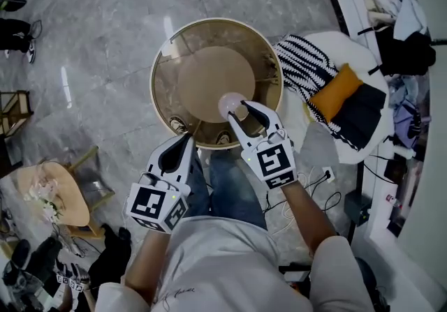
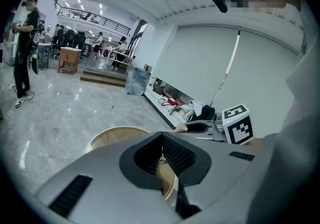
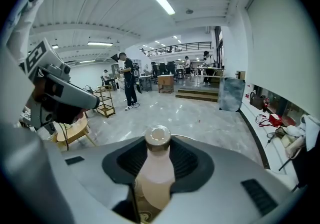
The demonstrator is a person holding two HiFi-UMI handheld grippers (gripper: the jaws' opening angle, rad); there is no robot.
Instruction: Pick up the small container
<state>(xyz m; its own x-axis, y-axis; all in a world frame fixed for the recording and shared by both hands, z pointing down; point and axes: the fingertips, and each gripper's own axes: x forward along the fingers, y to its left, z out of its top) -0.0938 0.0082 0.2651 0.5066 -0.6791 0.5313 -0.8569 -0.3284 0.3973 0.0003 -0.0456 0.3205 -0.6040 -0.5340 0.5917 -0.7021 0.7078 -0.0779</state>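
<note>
**Small container gripped by the right tongs over the round table**

A small, pale, translucent plastic bottle (image 3: 156, 173) with a dull gold cap (image 3: 157, 137), taken to be the small container, is clamped between the jaws of the right gripper (image 1: 239, 109). The jaws stand moderately wide because the bottle's body fills the gap. The ribbed dark pads are pressed against its two sides, just below the shoulder. The bottle is held upright with the cap on top, presumably so that its contents stay level and the narrow neck cannot slip down through the grip.

In the head view the bottle is seen over the near part of the round glass-topped table with the pale gold rim (image 1: 153, 84). It appears to be held off the glass, not resting on it, though the gap beneath it cannot be seen directly.

The left gripper (image 1: 187, 139) is held lower and nearer the person's body, just beside the table's near edge. Its jaws are drawn together at the tips and nothing is between them. It is evidently kept out of the way, as one gripper suffices for so light an object. The pick-up is judged to be essentially achieved.
</note>
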